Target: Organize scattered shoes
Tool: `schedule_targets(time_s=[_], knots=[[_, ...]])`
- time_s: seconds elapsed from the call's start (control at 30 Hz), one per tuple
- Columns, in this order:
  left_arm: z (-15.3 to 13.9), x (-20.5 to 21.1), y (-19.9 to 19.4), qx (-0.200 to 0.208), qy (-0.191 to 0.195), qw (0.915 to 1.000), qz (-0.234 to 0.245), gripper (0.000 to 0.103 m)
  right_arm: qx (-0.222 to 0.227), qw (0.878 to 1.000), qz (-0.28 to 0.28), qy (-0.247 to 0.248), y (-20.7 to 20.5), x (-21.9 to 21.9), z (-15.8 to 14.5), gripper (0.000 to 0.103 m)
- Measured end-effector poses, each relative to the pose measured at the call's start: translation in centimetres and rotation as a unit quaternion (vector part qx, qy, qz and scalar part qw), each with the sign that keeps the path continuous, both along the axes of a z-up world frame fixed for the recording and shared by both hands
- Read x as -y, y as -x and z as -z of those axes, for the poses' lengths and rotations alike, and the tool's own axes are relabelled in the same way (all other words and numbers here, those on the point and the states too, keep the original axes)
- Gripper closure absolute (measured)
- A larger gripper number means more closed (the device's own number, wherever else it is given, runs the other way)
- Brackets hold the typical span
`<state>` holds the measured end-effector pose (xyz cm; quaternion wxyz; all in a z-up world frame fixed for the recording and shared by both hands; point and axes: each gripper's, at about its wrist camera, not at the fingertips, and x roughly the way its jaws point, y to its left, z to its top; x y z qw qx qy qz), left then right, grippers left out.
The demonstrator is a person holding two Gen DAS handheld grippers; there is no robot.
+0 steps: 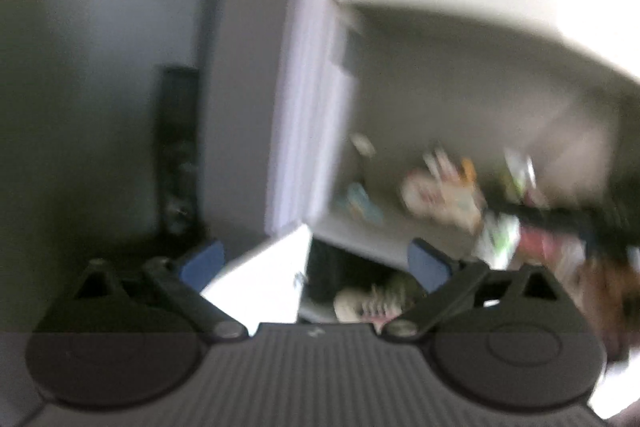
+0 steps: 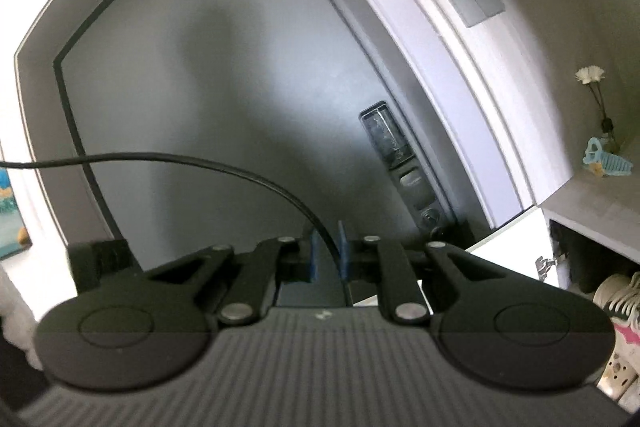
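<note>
The left wrist view is blurred. My left gripper (image 1: 316, 263) stands open wide, its blue pads (image 1: 202, 263) far apart with nothing between them. Beyond it, a pale laced shoe (image 1: 372, 301) lies in the low compartment of a white cabinet (image 1: 360, 239). My right gripper (image 2: 329, 254) is shut and points at a grey door (image 2: 240, 87). It holds no shoe. A thin black cable (image 2: 240, 169) arcs across and drops into the narrow slit between its pads. At the right edge sit a white shoe with pink trim (image 2: 616, 303) and a beige perforated clog (image 2: 618, 375).
The door carries a black lock (image 2: 394, 155) beside a white frame (image 2: 452, 67). The cabinet's upper shelf (image 2: 600, 211) holds a blue hair claw (image 2: 606, 159) and a white flower (image 2: 590, 75). In the left wrist view, blurred colourful clutter (image 1: 444, 195) fills that shelf.
</note>
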<state>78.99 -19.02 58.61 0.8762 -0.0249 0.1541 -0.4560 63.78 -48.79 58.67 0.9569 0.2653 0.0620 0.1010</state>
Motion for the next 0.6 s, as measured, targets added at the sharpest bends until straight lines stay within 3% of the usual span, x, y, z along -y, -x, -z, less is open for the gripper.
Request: schedule_targets(time_s=[0.13, 0.23, 0.37, 0.5, 0.6], knots=[[-2.3, -1.7, -1.6, 0.038, 0.013, 0.9968, -0.069, 0.001, -0.038, 0.998, -0.048, -0.013, 0.8, -5.8, 0.6, 0.089], [-3.8, -1.9, -2.0, 0.058, 0.027, 0.9949, -0.078, 0.0, -0.082, 0.993, -0.084, 0.014, 1.0, -10.9, 0.7, 0.089], [-4.7, -1.4, -1.8, 0.033, 0.048, 0.9944, -0.088, 0.0, -0.118, 0.981, -0.147, 0.04, 0.8, -16.4, 1.5, 0.089], [-4.5, -1.9, -0.3, 0.005, 0.061, 0.9929, -0.102, 0.0, -0.143, 0.958, -0.233, 0.088, -0.1, -22.7, 3.1, 0.089], [-3.4, -2.9, 1.9, 0.006, 0.058, 0.9902, -0.127, 0.0, -0.153, 0.945, -0.268, 0.111, 0.6, -24.9, 4.0, 0.087]])
